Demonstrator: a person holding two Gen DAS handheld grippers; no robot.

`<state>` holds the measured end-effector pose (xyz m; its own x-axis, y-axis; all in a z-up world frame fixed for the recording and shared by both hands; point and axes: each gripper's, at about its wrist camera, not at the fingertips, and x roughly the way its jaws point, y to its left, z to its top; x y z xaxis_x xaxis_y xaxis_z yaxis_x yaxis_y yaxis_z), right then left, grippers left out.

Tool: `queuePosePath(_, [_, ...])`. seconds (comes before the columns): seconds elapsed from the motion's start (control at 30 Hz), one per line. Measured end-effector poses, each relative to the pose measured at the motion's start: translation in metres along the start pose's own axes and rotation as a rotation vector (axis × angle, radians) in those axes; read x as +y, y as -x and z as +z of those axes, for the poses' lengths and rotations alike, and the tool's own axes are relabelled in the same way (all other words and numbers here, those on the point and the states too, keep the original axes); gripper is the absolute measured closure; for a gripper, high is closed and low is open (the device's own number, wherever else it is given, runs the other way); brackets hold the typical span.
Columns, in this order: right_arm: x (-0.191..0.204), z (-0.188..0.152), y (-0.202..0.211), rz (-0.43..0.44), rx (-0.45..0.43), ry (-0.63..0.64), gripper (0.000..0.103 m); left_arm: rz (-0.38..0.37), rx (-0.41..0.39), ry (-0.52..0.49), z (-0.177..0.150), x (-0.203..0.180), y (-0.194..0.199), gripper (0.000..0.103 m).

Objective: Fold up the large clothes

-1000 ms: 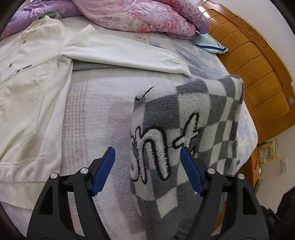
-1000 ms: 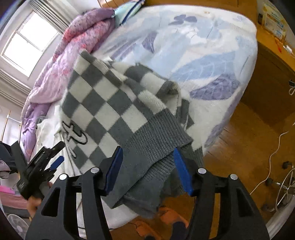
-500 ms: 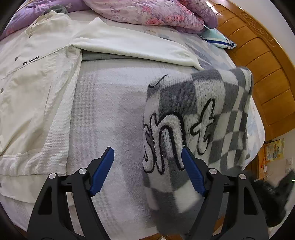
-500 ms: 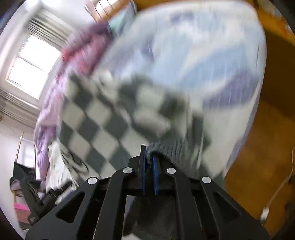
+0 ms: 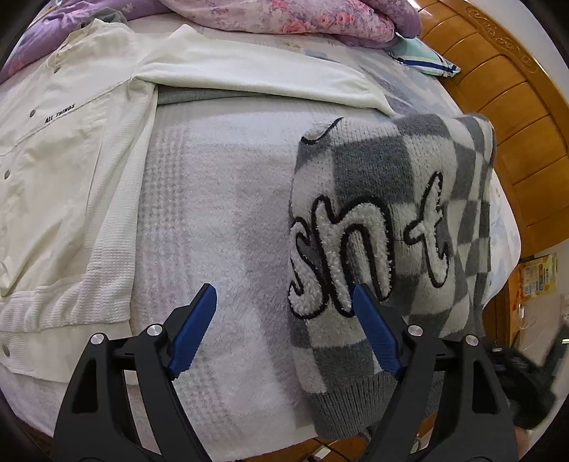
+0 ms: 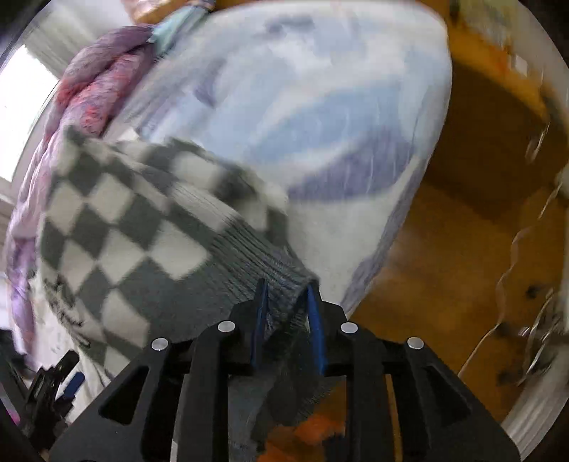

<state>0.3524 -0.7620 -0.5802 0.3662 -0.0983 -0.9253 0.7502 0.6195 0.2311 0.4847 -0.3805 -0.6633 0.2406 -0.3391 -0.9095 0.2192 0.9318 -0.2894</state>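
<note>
A grey-and-white checkered sweater (image 5: 391,184) with fuzzy white lettering lies at the bed's right side, its grey ribbed hem hanging over the near edge. My left gripper (image 5: 283,289) hovers over the bed with its jaws opening wide; the sweater's left edge shows between the fingers, untouched. In the right wrist view the sweater (image 6: 124,227) is pulled taut toward my right gripper (image 6: 286,286). Its jaws are opening slightly, with a bunch of grey hem still pinched between the pads. The right wrist view is blurred.
A cream jacket (image 5: 53,160) lies spread on the pale blanket (image 5: 213,213) to the left. A pink floral quilt (image 5: 284,14) and a pillow (image 5: 423,60) sit at the far end. A wooden headboard (image 5: 515,124) rises on the right, wooden floor (image 6: 444,266) beyond the bed edge.
My right gripper went from wide open around the hem to shut on it, then parted slightly and tugged the cloth. My left gripper's view tilted a little; the sweater sits further right.
</note>
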Motion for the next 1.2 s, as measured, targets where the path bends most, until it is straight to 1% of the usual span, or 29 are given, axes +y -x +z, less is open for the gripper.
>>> queuePosePath(0.03, [0.016, 0.003, 0.017, -0.055, -0.041, 0.073, 0.081, 0.01, -0.002, -0.001, 0.0, -0.001, 0.0, 0.022])
queuePosePath(0.07, [0.027, 0.002, 0.024, -0.074, -0.078, 0.118, 0.08, 0.015, -0.002, -0.006, 0.0, -0.003, 0.0, 0.022])
queuePosePath(0.1, [0.042, 0.003, 0.033, -0.048, -0.115, 0.171, 0.08, 0.018, -0.002, -0.009, 0.0, -0.004, 0.001, 0.021])
queuePosePath(0.13, [0.055, 0.003, 0.034, 0.0, -0.124, 0.205, 0.08, 0.026, -0.002, -0.016, 0.0, -0.005, 0.001, 0.021])
queuePosePath(0.17, [0.077, 0.005, 0.034, 0.089, -0.137, 0.27, 0.08, 0.032, -0.004, -0.023, -0.001, -0.007, 0.001, 0.021])
queuePosePath(0.2, [0.09, 0.002, 0.03, 0.125, -0.14, 0.315, 0.08, 0.033, -0.006, -0.029, 0.0, -0.008, 0.002, 0.021])
queuePosePath(0.23, [0.106, 0.002, 0.022, 0.162, -0.127, 0.37, 0.08, 0.037, -0.007, -0.034, 0.0, -0.009, 0.002, 0.02])
queuePosePath(0.27, [0.124, 0.002, 0.008, 0.22, -0.1, 0.417, 0.08, 0.041, -0.007, -0.035, 0.0, -0.01, 0.002, 0.02])
queuePosePath(0.3, [0.136, 0.001, -0.002, 0.255, -0.08, 0.436, 0.08, 0.04, -0.008, -0.035, 0.001, -0.009, 0.002, 0.02])
queuePosePath(0.33, [0.146, 0.0, -0.017, 0.279, -0.04, 0.463, 0.085, 0.041, -0.009, -0.034, 0.001, -0.009, 0.002, 0.02])
queuePosePath(0.37, [0.154, -0.001, -0.035, 0.26, -0.005, 0.493, 0.086, 0.047, -0.009, -0.033, 0.002, -0.009, 0.001, 0.019])
queuePosePath(0.4, [0.157, -0.003, -0.052, 0.188, 0.008, 0.518, 0.086, 0.051, -0.009, -0.034, 0.002, -0.008, 0.0, 0.019])
queuePosePath(0.43, [0.151, -0.002, -0.067, 0.079, -0.005, 0.532, 0.095, 0.053, -0.011, -0.038, 0.003, -0.008, 0.0, 0.019])
queuePosePath(0.47, [0.143, 0.001, -0.073, 0.012, -0.021, 0.513, 0.099, 0.058, -0.015, -0.04, 0.004, -0.008, -0.001, 0.019])
queuePosePath(0.5, [0.128, 0.007, -0.078, -0.011, -0.022, 0.457, 0.103, 0.066, -0.02, -0.043, 0.005, -0.008, -0.002, 0.019])
queuePosePath(0.53, [0.112, 0.012, -0.081, -0.01, -0.013, 0.395, 0.103, 0.065, -0.023, -0.044, 0.006, -0.007, -0.002, 0.019])
queuePosePath(0.57, [0.1, 0.015, -0.083, -0.013, -0.01, 0.367, 0.103, 0.063, -0.027, -0.042, 0.006, -0.006, -0.003, 0.019])
queuePosePath(0.63, [0.093, 0.015, -0.084, -0.034, -0.021, 0.376, 0.103, 0.061, -0.028, -0.04, 0.009, -0.005, -0.005, 0.019])
queuePosePath(0.7, [0.1, 0.01, -0.084, -0.076, -0.035, 0.41, 0.103, 0.068, -0.034, -0.037, 0.011, -0.003, -0.006, 0.019])
queuePosePath(0.77, [0.104, 0.004, -0.083, -0.109, -0.049, 0.413, 0.103, 0.07, -0.039, -0.031, 0.012, -0.001, -0.006, 0.019])
queuePosePath(0.87, [0.111, -0.008, -0.072, -0.094, -0.045, 0.41, 0.103, 0.079, -0.053, -0.043, 0.012, -0.003, -0.003, 0.019])
queuePosePath(0.93, [0.119, -0.016, -0.057, -0.059, -0.059, 0.422, 0.098, 0.09, -0.068, -0.061, 0.011, -0.005, 0.002, 0.019])
queuePosePath(0.97, [0.119, -0.012, -0.056, -0.039, -0.061, 0.424, 0.098, 0.095, -0.074, -0.066, 0.01, -0.006, 0.004, 0.019])
queuePosePath(1.0, [0.121, -0.014, -0.049, -0.015, -0.059, 0.422, 0.098, 0.098, -0.084, -0.068, 0.009, -0.007, 0.007, 0.018])
queuePosePath(1.03, [0.125, -0.02, -0.039, 0.014, -0.057, 0.424, 0.098, 0.097, -0.097, -0.066, 0.009, -0.007, 0.012, 0.018])
queuePosePath(1.2, [0.144, -0.044, -0.004, 0.084, -0.06, 0.45, 0.098, 0.094, -0.141, -0.073, 0.007, -0.008, 0.036, 0.017])
